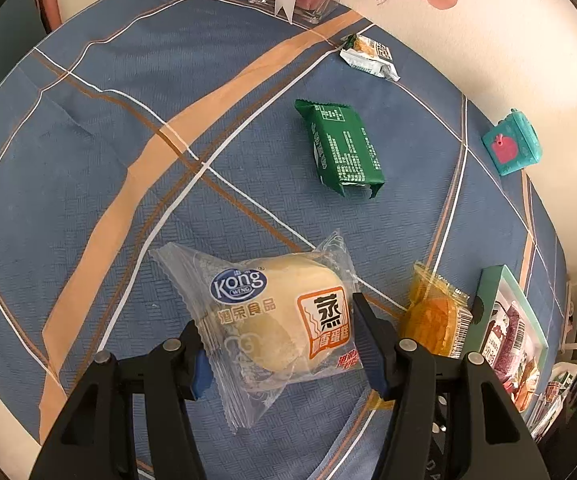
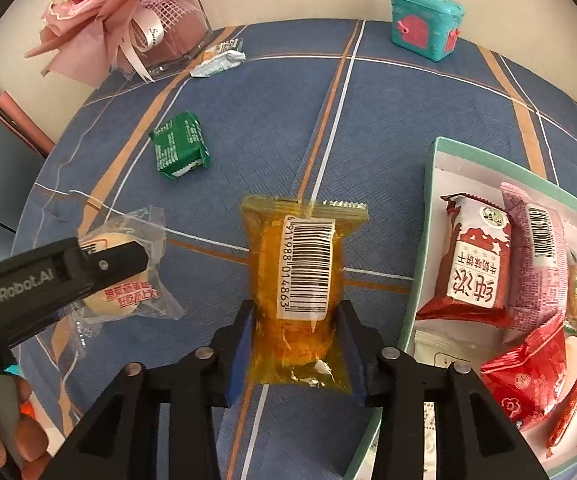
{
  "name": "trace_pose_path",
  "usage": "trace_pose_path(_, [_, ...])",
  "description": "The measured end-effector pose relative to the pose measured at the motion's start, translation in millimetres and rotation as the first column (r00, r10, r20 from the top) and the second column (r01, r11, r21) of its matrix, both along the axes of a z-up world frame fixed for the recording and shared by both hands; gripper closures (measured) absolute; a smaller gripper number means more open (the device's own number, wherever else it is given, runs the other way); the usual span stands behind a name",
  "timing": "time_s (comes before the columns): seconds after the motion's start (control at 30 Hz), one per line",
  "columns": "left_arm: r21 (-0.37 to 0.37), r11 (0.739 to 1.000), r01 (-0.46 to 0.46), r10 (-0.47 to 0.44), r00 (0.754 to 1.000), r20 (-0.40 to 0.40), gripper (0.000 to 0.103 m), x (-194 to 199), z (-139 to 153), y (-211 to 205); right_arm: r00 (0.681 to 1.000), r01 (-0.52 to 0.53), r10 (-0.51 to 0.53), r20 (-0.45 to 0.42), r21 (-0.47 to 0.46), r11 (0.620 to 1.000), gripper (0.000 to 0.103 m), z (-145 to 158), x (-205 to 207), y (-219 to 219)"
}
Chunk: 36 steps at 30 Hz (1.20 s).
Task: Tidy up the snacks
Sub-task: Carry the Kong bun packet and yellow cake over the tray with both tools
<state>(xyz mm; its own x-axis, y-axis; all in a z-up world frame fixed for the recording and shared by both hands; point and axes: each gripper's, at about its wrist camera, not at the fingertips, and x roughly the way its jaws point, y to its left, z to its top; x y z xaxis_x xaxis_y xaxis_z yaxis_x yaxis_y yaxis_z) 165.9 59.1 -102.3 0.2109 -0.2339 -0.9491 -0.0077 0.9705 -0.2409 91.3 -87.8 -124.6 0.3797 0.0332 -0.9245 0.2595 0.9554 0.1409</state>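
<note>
My left gripper (image 1: 280, 344) is shut on a clear-wrapped steamed cake (image 1: 276, 324), held just above the blue tablecloth; it also shows in the right wrist view (image 2: 122, 276). My right gripper (image 2: 296, 344) is shut on an orange-wrapped cake with a barcode (image 2: 300, 280), which also shows in the left wrist view (image 1: 436, 316). A green snack packet (image 1: 342, 148) (image 2: 180, 146) and a white-green packet (image 1: 370, 58) (image 2: 220, 60) lie farther back. A green-rimmed box (image 2: 428, 220) holding several red and pink snacks sits at the right (image 1: 488, 284).
A glass vase with pink flowers (image 2: 128, 20) stands at the back left by the wall. A teal toy case (image 2: 426, 24) stands at the back right. The round table's edge curves at the left, with a pink chair (image 2: 20, 120) beyond it.
</note>
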Motion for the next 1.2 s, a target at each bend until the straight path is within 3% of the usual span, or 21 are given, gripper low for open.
trace_pose_path(0.27, [0.004,1.0,0.005,-0.005,1.0,0.01,0.042,2.4,1.5,-4.1,1.0,0.005,-0.005,0.003,0.025,1.0,0.061,3.2,-2.8,-3.1])
trace_pose_path(0.73, [-0.022,1.0,0.018,-0.016,0.996,0.09,0.042,-2.8,33.4,-13.3,0.994,0.082,-0.085,0.068,0.058,0.995,0.062,47.7,-25.3,-31.2])
trace_pose_path(1.0, [-0.018,0.991,0.131,-0.128,0.984,0.121,0.042,-18.5,44.7,-60.8,0.968,0.224,-0.232,0.093,0.083,0.971,0.062,64.4,-53.1,-89.1])
trace_pose_path(1.2, [0.011,0.961,0.278,-0.276,0.95,0.147,0.042,-44.0,53.9,-116.3,0.927,0.355,-0.363,0.093,0.094,0.93,0.062,65.9,-87.1,-140.4])
